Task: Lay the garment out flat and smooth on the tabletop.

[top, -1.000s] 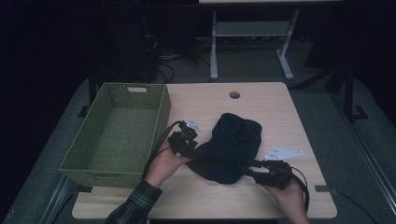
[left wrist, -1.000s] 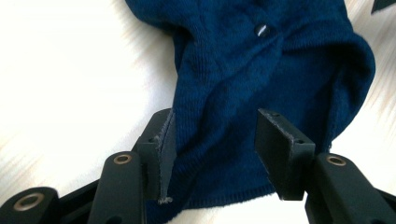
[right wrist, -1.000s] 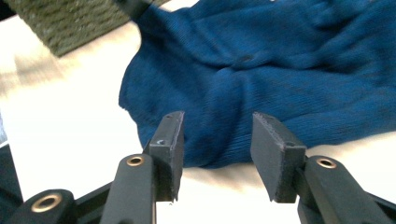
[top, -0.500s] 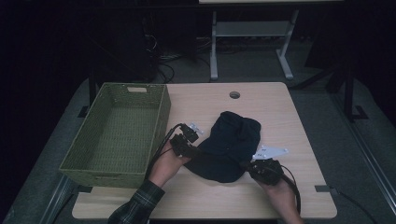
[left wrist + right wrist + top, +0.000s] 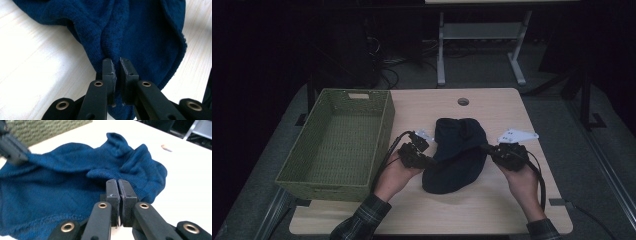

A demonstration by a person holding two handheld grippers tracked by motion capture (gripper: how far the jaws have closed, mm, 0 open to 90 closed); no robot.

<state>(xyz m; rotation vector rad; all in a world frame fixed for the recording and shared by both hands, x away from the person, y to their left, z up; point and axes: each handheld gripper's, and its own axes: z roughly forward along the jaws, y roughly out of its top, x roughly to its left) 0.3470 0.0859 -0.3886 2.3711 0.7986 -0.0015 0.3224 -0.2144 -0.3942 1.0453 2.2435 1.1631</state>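
Cloth point(image 5: 455, 155), dark blue and knitted, lies on the table point(image 5: 492, 210) just right of the green basket point(image 5: 337, 145), and you have it pinched from both sides. Your left gripper point(image 5: 428, 161) bites its left edge and your right gripper point(image 5: 486, 148) its right edge, so the cloth sits between your two hands with its long axis running away from you, from the near rounded end toward the far edge of the table.

Both sets of jaws have just been closing, with fabric between them. In the left gripper view point(image 5: 117, 65) the jaws stand narrow, a fold of cloth point(image 5: 140, 32) gathered into the slit between the pads. In the right gripper view point(image 5: 118, 185) the jaws are pressed almost together on a ridge of the cloth point(image 5: 75, 177).

The relation that matters for a move into the basket is sideways: it lies to the left, past your left hand, so the left gripper is the nearer one and would lead, while the right has to carry its edge across the whole width of the cloth.

From the high view you get the layout: basket, cloth and both hands in one line across the table. It cannot tell you how deep either bite is. Both gripper views do show that, and the right one also catches the other gripper point(image 5: 13, 148) holding the far edge, with a corner of the basket point(image 5: 45, 127) behind it.
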